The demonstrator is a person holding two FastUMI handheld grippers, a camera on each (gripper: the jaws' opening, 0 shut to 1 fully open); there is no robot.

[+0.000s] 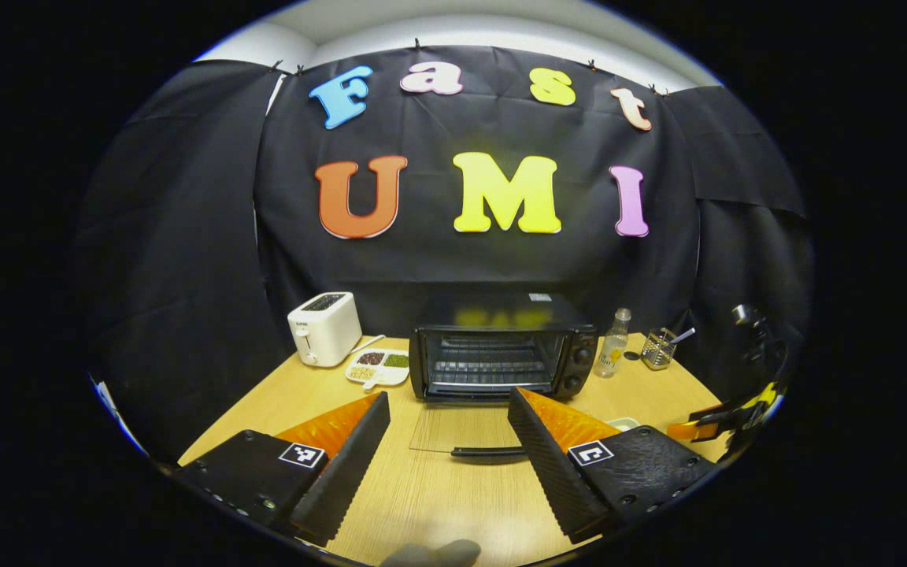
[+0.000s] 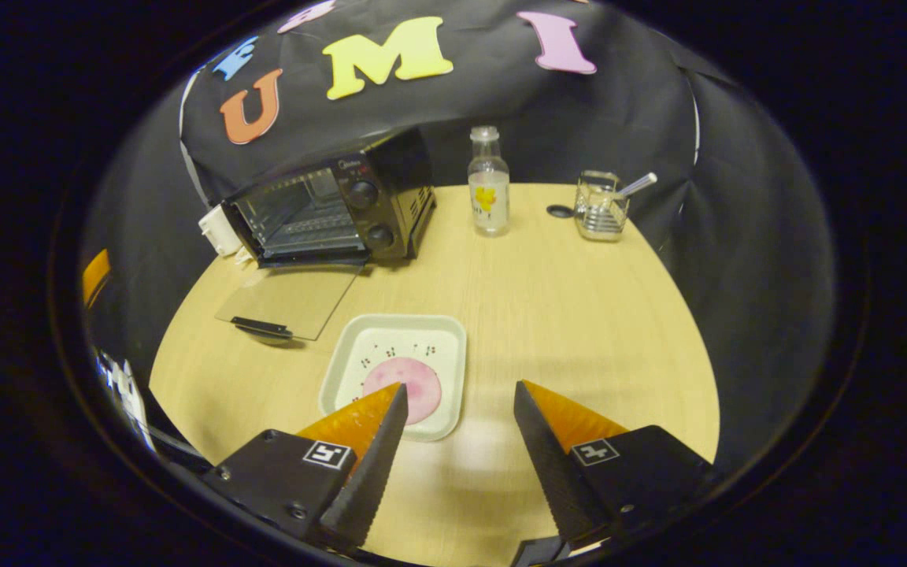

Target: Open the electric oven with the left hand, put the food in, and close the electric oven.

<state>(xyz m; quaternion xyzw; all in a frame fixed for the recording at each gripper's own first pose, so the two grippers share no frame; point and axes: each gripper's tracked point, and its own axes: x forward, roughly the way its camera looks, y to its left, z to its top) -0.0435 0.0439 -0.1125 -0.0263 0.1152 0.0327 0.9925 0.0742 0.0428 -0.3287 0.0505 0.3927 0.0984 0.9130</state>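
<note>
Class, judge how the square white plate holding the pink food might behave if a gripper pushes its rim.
The plate probably slides rather than tips: it sits low and flat on the smooth wooden table. It looks rigid. The pink food lies flat and likely stays put.

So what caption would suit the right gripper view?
Open right gripper hovers over the tray of food, oven door already down.

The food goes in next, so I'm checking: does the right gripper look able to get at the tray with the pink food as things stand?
Probably yes. The right gripper is open, the white tray lies just ahead of its fingers on bare table, and nothing stands between them.
</note>
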